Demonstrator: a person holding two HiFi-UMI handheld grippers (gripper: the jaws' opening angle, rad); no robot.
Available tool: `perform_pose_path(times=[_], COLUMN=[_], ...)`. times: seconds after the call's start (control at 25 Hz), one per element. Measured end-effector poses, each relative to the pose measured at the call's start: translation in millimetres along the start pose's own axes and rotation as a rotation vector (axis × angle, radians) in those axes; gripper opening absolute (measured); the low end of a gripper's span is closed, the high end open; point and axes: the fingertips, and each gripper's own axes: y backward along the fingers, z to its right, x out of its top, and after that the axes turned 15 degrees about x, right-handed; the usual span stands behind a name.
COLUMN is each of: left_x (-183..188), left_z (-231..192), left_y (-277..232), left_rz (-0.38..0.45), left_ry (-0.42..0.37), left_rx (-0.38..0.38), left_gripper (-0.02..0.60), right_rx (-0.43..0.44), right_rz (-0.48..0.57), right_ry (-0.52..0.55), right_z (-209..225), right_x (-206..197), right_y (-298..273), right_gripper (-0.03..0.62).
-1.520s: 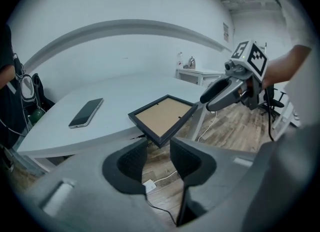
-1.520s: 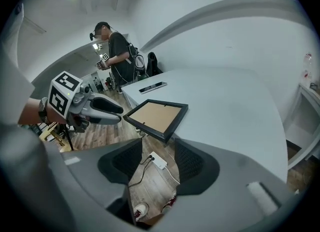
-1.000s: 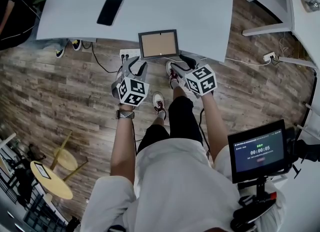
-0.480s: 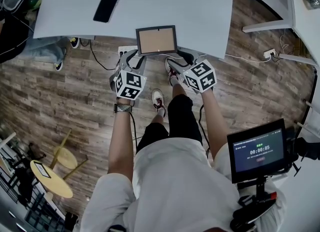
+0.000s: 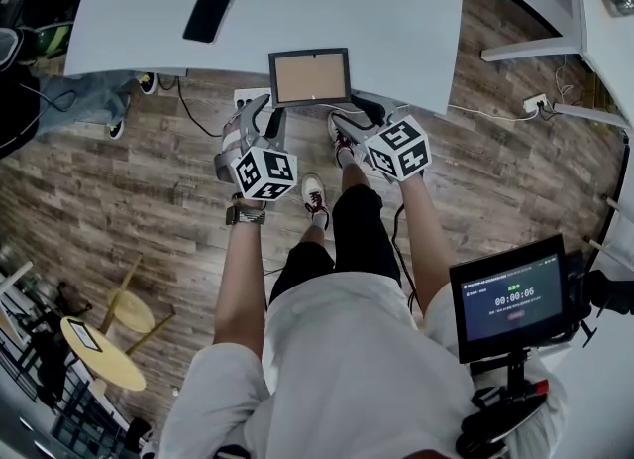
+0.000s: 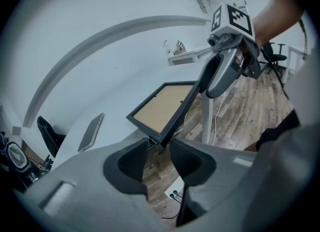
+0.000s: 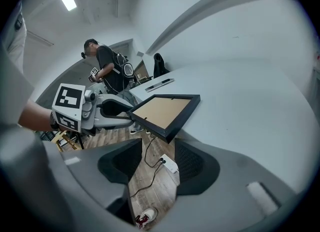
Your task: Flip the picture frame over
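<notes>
Picture frame (image 5: 310,77) overhangs the desk (image 5: 396,11). Left tool (image 6: 159,146) and right tool (image 7: 157,148) gape near its corners (bystander (image 7: 107,68): right gripper view only).

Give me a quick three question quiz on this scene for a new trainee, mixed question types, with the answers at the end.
1. True or false: the phone lies on top of the frame.
2. Where is the frame? A: in the middle of the table. B: at the table's near edge, just ahead of both grippers. C: under the phone.
3. Fill in: the jaws of the left gripper and the right gripper both stand ____.
Key: 1 false, the phone lies apart from the frame, farther back and to the left. 2 B. 3 apart.
</notes>
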Motion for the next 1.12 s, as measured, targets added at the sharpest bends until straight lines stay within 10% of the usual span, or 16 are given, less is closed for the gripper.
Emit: perform_pose_path(times=[0.48,1.12], left_x=[10,36], left_z=[0,0], left_y=[8,15], left_rz=[0.067,0.175], left_ry=[-0.330,-0.318], left_rx=[0.141,0.075], left_gripper=[0.150,0.118], right_rx=[0.005,-0.016], right_rz=[-0.001,0.044], right_ry=[0.000,0.006], right_z=[-1,-2], right_x=[1,13], right_y=[0,21], right_gripper=[0.210,0.198])
